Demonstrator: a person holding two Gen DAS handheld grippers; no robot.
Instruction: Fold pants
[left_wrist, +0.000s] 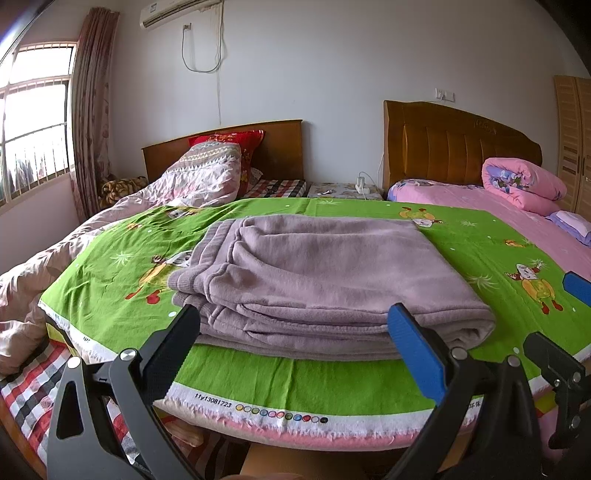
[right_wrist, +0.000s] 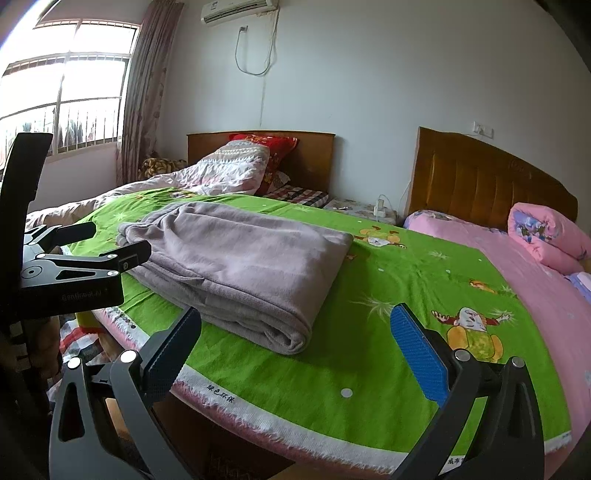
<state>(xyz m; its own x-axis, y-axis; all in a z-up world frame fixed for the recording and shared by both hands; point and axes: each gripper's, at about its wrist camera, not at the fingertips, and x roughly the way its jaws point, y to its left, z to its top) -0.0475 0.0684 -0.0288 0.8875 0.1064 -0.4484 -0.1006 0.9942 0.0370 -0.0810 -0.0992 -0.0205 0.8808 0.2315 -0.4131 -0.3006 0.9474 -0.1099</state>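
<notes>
We see bare green sheet (right_wrist: 369, 332) on every side of the folded pants (right_wrist: 240, 266), widest to their right and along the near edge, where a gripper could pass freely. Left of the pants the crumpled quilt (left_wrist: 207, 177) crowds the sheet. Right of the pants, well apart, lies a rolled pink blanket (right_wrist: 546, 236).

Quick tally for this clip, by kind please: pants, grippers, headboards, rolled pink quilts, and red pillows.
Folded pants: 1
Grippers: 2, the left gripper and right gripper, both open and empty
Wooden headboards: 2, a small one and a large one
Rolled pink quilt: 1
Red pillow: 1
Total: 7
</notes>
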